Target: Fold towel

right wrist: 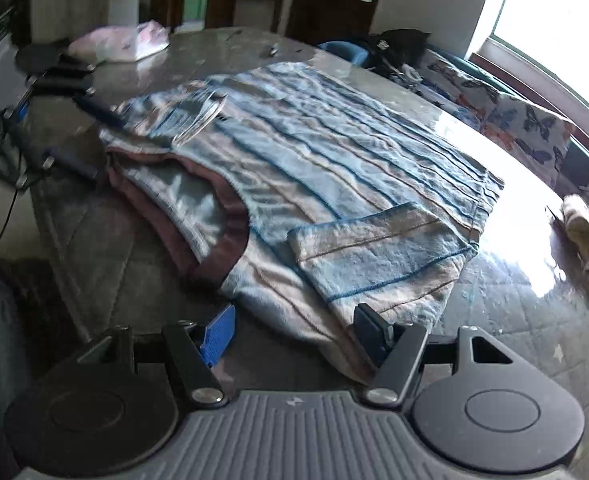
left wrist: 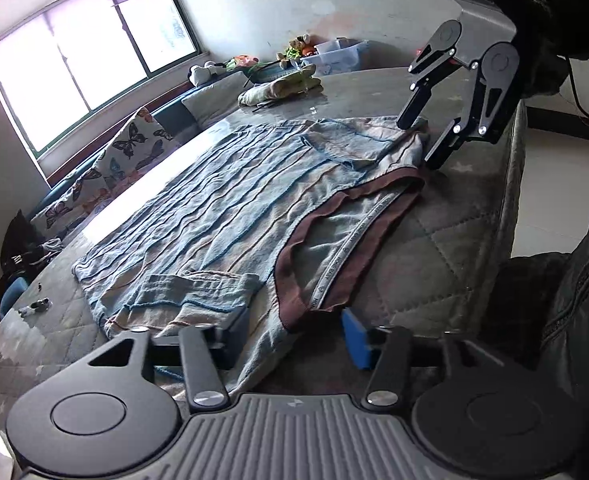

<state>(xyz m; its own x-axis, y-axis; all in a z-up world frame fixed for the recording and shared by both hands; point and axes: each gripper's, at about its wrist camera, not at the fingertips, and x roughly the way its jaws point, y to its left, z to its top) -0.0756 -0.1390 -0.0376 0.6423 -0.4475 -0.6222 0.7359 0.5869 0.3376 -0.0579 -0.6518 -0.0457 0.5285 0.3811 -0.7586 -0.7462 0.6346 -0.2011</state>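
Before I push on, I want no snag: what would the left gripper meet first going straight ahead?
The left gripper is open, and the towel edge already lies between its fingers, so it would likely meet towel first.

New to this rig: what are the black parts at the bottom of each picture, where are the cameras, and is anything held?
Each picture comes from a camera mounted on a handheld two-finger gripper, looking along its fingers. The left gripper and right gripper are both open, straddling near corners of the blue-and-beige striped towel, which lies spread on the grey quilted table cover. Nothing is gripped yet. The left view also shows the right gripper from outside, above the towel's far corner. A brown-edged cloth lies partly under the towel.
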